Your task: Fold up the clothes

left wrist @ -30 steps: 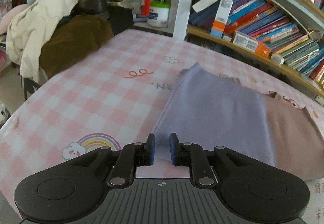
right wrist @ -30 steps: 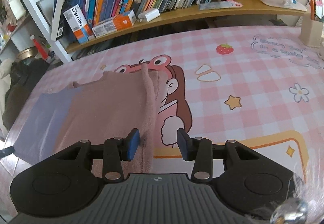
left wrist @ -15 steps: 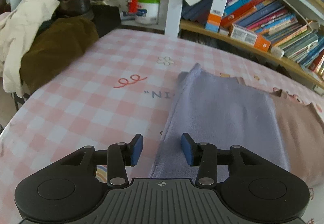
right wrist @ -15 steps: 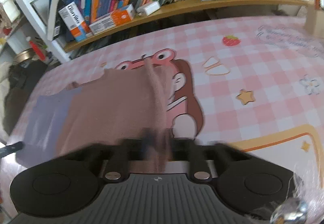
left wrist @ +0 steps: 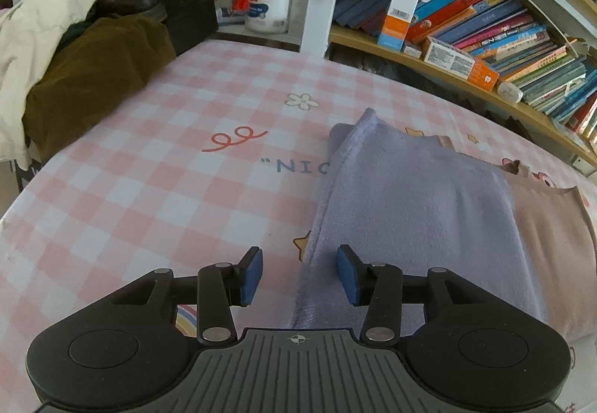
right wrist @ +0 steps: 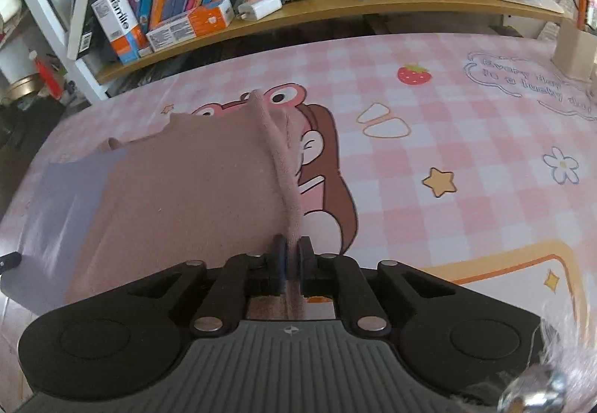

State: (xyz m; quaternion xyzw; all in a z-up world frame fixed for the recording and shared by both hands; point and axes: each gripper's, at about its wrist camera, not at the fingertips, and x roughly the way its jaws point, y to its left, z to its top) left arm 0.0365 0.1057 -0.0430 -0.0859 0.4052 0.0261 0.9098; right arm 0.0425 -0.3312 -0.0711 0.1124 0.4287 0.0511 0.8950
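Since a second ago: right gripper (right wrist: 290,256) clamped onto garment edge, left gripper (left wrist: 298,275) spread and slid along lavender edge.
Right fingers (right wrist: 278,260) now pinch the raised right edge of the pink-brown garment (right wrist: 186,196), though the jaws are easing apart. Left fingers (left wrist: 250,273) are released and opening, straddling the lavender garment (left wrist: 410,211) left edge without pressing it. Both pieces lie flat, overlapping, on the checked pink surface (left wrist: 149,170), lavender on the left side. Step looks like: secure both outer edges before a fold. Next likely needs the left to close on the lavender hem and the right to re-tighten, else the edge may slip on lift.
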